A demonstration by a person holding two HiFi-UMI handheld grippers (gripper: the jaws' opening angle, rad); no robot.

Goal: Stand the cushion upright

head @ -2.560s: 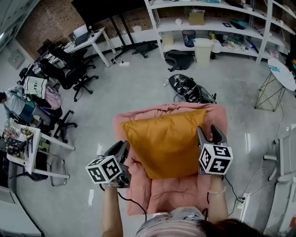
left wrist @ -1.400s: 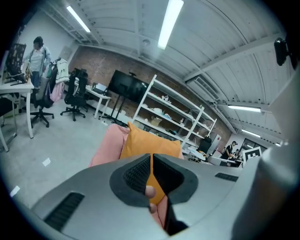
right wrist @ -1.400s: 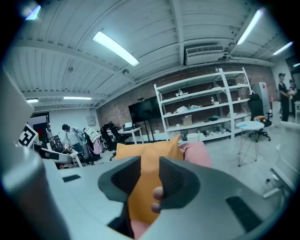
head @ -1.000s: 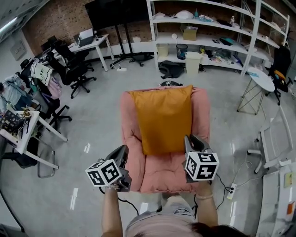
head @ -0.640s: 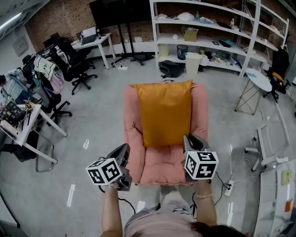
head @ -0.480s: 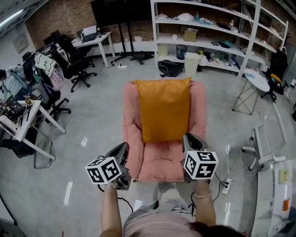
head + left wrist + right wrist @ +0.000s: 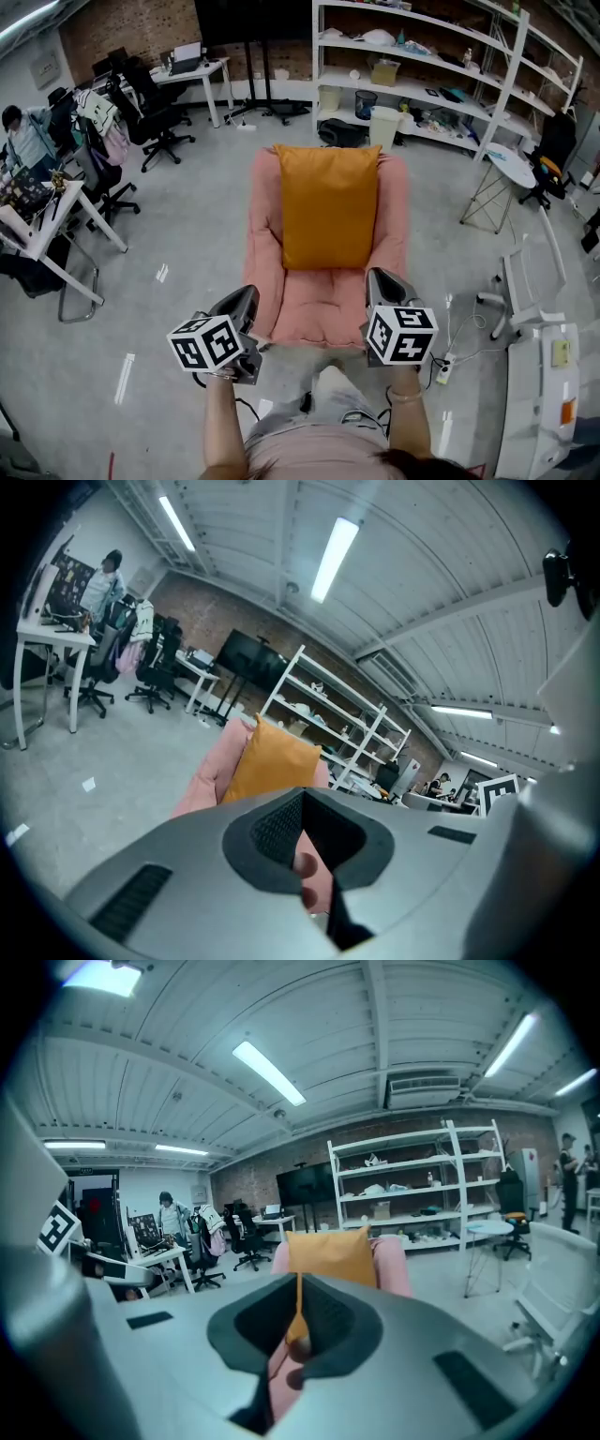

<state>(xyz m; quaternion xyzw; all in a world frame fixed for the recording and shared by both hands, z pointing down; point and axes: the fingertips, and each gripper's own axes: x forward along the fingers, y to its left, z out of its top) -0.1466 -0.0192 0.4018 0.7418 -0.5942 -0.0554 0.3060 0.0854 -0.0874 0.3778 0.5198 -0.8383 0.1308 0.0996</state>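
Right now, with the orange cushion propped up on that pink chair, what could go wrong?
1. The cushion only leans against the back of the chair. Nothing holds it, so it might slump forward onto the seat.
2. A power strip and cables lie on the floor to the right of the chair. The person could trip on them.

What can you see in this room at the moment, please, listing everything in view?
armchair: one, pink, centre of the floor
cushion: one, orange, standing against the armchair back
shelving: one long unit, white, back wall
office chairs: several, black, back left
desks: two, white, back left and left edge
round table: one, white, right
left claw: one, grey, shut, empty, by the seat's front left
right claw: one, grey, jaws just closed, empty, by the seat's front right
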